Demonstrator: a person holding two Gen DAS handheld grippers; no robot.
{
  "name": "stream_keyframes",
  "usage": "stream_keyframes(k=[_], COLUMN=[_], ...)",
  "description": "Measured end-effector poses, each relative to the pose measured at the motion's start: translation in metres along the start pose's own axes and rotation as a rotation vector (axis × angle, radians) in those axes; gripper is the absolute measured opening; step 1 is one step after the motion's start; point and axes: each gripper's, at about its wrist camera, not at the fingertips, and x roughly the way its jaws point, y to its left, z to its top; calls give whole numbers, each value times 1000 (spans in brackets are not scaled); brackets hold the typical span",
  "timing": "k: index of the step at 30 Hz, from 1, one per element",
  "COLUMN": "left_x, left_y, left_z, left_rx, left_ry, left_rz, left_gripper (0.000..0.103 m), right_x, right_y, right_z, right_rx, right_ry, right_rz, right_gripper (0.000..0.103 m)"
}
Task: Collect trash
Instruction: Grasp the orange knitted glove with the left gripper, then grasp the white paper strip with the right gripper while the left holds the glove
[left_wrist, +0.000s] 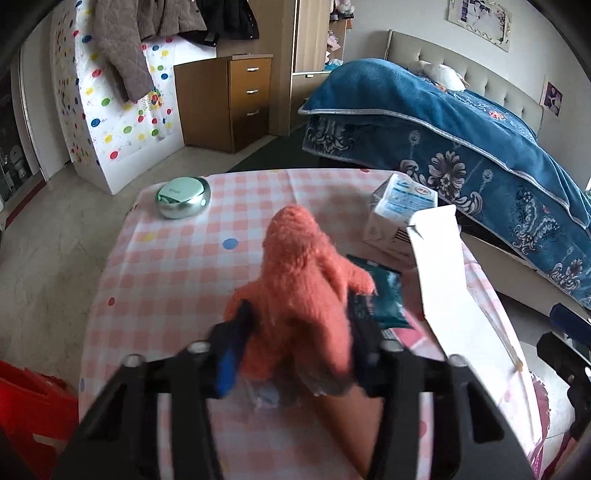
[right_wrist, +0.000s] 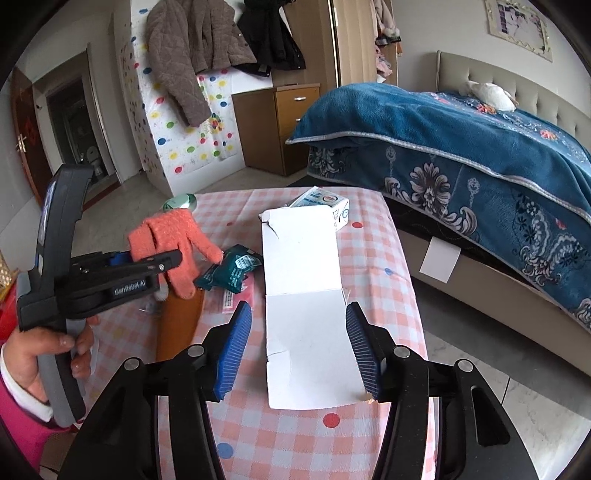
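Observation:
My left gripper (left_wrist: 299, 314) is shut on a fuzzy orange glove (left_wrist: 299, 266), which stands up between its fingers above the table. In the right wrist view the left gripper (right_wrist: 162, 260) pinches the same glove (right_wrist: 173, 240), a hand holding its grip. A dark green wrapper (left_wrist: 384, 295) (right_wrist: 229, 271) lies just right of the glove. My right gripper (right_wrist: 299, 332) is open, its blue pads (right_wrist: 236, 343) either side of a flat white cardboard piece (right_wrist: 303, 266) (left_wrist: 443, 266) on the cloth. A white carton (left_wrist: 399, 210) (right_wrist: 325, 203) lies behind the cardboard.
The table has a pink checked cloth (left_wrist: 166, 277). A round green tin (left_wrist: 183, 197) sits at its far left. An orange-brown tube shape (right_wrist: 181, 325) lies under the glove, with pink paper (right_wrist: 240, 295) beside it. A bed with a blue blanket (left_wrist: 461, 140) stands right; something red (left_wrist: 26, 406) is at lower left.

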Motion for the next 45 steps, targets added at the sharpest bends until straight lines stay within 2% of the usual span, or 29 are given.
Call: stream_keyframes(k=[1,2,6,8,10,12,15,22,26,33,34,35,36,39,40,41,44,45], left_x=[-2,-6,-46,-69,-83,-94,-103,-105,-102,-106,-107,-109,-111,-117,-119,-121,-127,-129], left_y=[2,3,7,8,8,7,4,-6,-8,-5,-5,-5,-5,-7,-7,-7,-8,-8], left_z=[-1,-1,-8,-15,-22,-31,-39,-55,-60,-72,-74,-75,-77,-84,-85,-87,-92,-93], left_rx=[2,1,-19,-26,-29,-27,-15,11,10,-5,-8,-11,-14,-14,-12,-10,-13,-13], left_ry=[-5,-13,-121,-164,-182,-190,-195,-185,-170,-153,-150,-149,-150,-150,-151,-152,-152,-154], left_rz=[-12,-15,-29,-36,-42,-51,-57,-71,-73,-67,-70,-71,-71,-74,-72,-70,-69,-68], left_gripper=[20,17,16,16,16,16,16,16,16,16,16,16,16,16,16,16,16,16], right_x=[1,0,3,5,12,27,39,54,56,33,31,29,28,23,20,14,4,0], right_y=[0,0,2,3,8,14,9,-10,-3,5,6,10,13,13,14,17,24,27], right_z=[0,0,-3,-5,-11,-21,-32,-50,-52,-50,-50,-52,-55,-63,-66,-68,-72,-73], right_rx=[-2,-1,-13,-20,-44,-89,-79,-25,-58,-82,-89,-102,-107,-82,-78,-79,-103,-117], right_ry=[1,-1,4,14,46,98,144,195,183,145,143,147,158,177,173,165,164,163], right_rz=[0,-1,1,-1,-7,-17,-25,-42,-50,-86,-85,-80,-77,-45,-41,-35,-21,-16], right_gripper=[54,54,55,62,75,79,87,89,90,75,61,54,49,41,31,28,27,32])
